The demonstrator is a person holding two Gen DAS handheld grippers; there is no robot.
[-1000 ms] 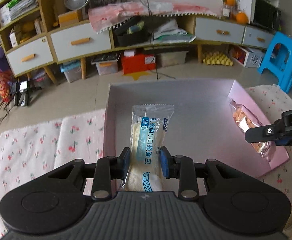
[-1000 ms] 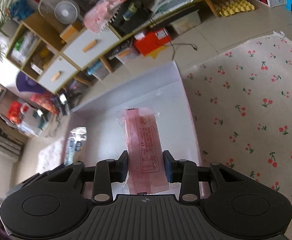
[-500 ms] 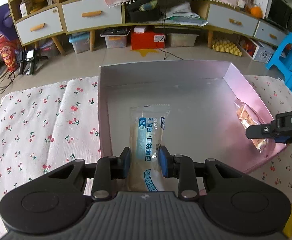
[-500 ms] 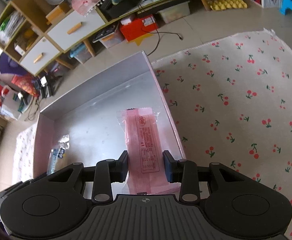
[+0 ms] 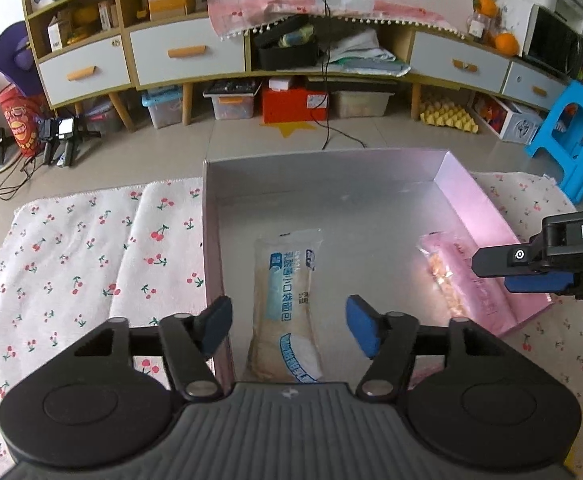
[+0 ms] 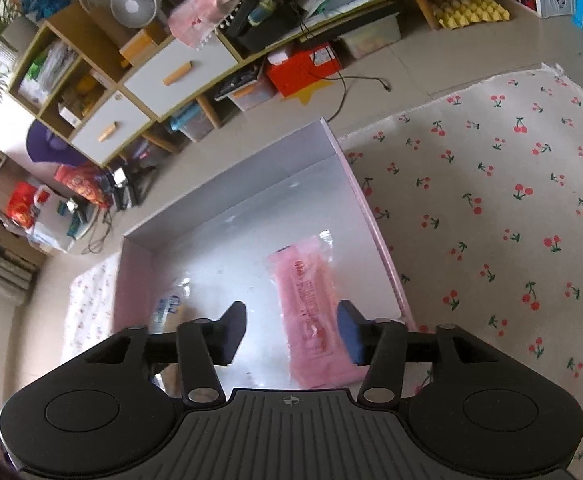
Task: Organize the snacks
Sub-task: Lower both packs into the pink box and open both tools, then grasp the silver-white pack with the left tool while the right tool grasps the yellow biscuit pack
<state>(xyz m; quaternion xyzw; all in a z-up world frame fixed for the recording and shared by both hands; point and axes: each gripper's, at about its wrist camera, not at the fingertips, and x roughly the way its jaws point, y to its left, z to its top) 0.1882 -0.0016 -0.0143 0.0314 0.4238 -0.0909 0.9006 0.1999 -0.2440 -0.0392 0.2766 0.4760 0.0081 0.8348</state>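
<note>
The left gripper [image 5: 287, 330] had its fingers wide apart with the white bread packet [image 5: 286, 308] lying flat between them in the pink box [image 5: 475, 204], and the right gripper [image 6: 291, 330] had its fingers wide too, the pink snack packet [image 6: 311, 312] between them.

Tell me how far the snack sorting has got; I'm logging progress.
Done: the bread packet and pink snack packet lie in the box. In hand: nothing; left gripper and right gripper are open. Left: no other loose snacks are in view.
</note>
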